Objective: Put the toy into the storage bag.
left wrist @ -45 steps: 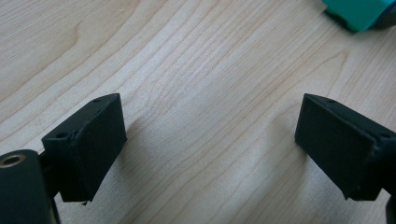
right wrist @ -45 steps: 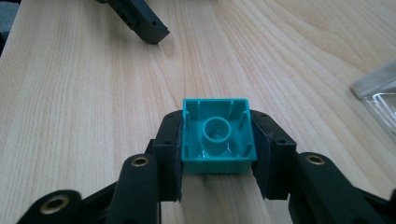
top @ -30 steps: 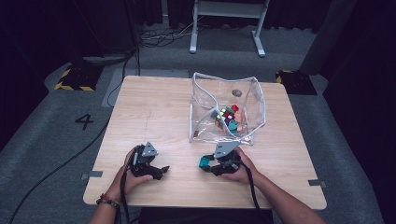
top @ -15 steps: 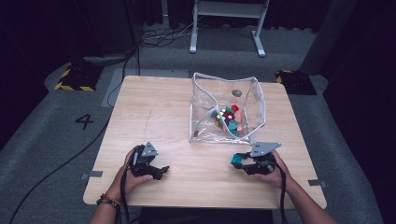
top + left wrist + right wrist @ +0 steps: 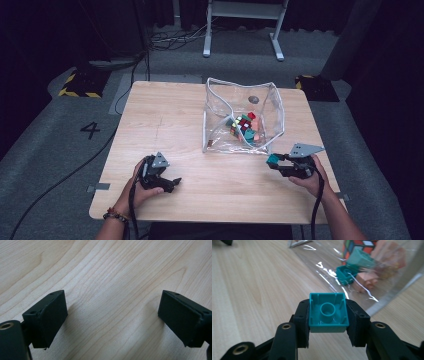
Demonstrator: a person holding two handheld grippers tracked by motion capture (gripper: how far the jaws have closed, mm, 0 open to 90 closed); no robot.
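A teal toy brick [image 5: 328,312] sits between the jaws of my right gripper [image 5: 328,315], hollow underside facing the camera; the gripper is shut on it. In the high view that gripper [image 5: 274,160] hovers at the table's right side, just below the clear plastic bag [image 5: 265,102], with the teal brick [image 5: 272,159] at its tip. The bag holds several coloured pieces [image 5: 243,127], among them a puzzle cube [image 5: 359,245], teal bricks [image 5: 352,266] and a pink brick [image 5: 367,280]. My left gripper [image 5: 172,183] rests at the front left of the table, its jaws wide apart [image 5: 112,317] over bare wood.
The wooden table [image 5: 165,120] stands on a grey floor marked with a 4 [image 5: 91,130]. A white frame stand [image 5: 240,25] is behind the table. Cables [image 5: 60,180] trail off the left side.
My right gripper has carried the teal brick from the table's middle front out to the right, below the bag's right corner. The left gripper has stayed put.
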